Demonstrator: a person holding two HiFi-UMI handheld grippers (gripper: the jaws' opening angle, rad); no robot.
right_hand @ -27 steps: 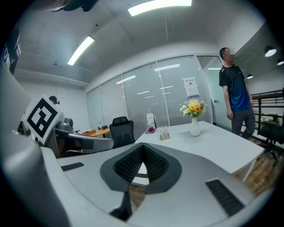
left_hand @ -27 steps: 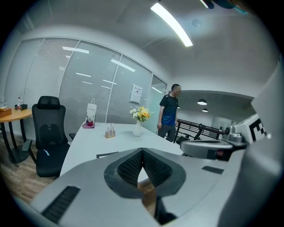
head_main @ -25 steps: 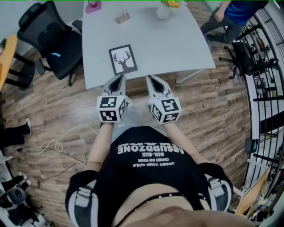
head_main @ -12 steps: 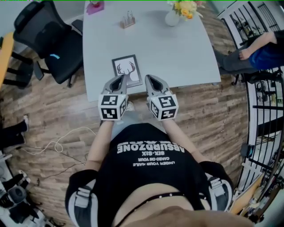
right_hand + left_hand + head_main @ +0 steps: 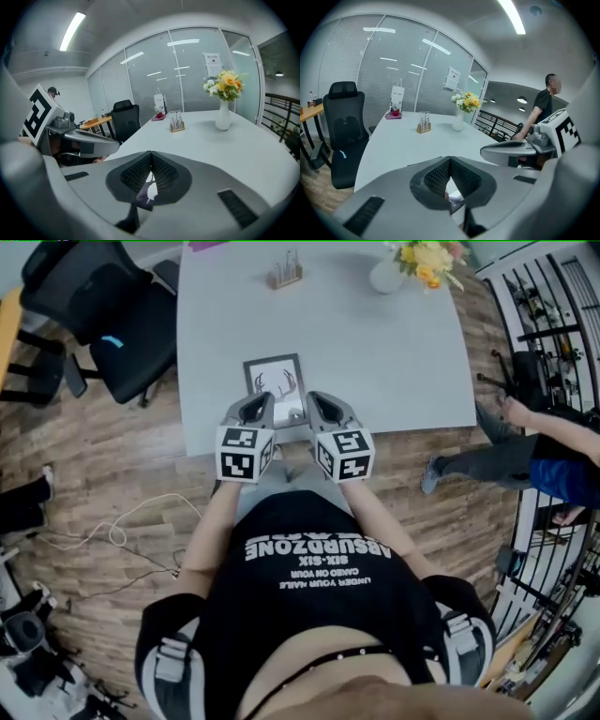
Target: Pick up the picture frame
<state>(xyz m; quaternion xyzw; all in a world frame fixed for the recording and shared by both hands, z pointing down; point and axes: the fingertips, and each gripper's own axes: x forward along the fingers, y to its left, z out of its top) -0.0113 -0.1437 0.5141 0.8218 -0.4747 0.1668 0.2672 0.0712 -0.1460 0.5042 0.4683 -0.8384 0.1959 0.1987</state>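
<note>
The picture frame [image 5: 275, 381], black-edged with an antler drawing, lies flat near the front edge of the grey table [image 5: 384, 362]. My left gripper [image 5: 262, 401] hangs over the frame's near left corner, jaws shut and empty. My right gripper [image 5: 315, 399] is beside the frame's near right corner, also shut and empty. In the left gripper view the shut jaws [image 5: 450, 161] hide most of the frame; a sliver of the frame [image 5: 454, 200] shows below them. In the right gripper view the shut gripper [image 5: 151, 155] covers the frame the same way.
A vase of yellow flowers [image 5: 389, 274] and a small wooden holder [image 5: 284, 275] stand at the table's far side. A black office chair [image 5: 103, 320] is at the left. A person [image 5: 530, 456] stands at the right. A cable [image 5: 117, 535] lies on the wood floor.
Both grippers have moved forward and down, from in front of the table's edge to the near end of the frame. They stayed shut. The person at the right has walked nearer.
</note>
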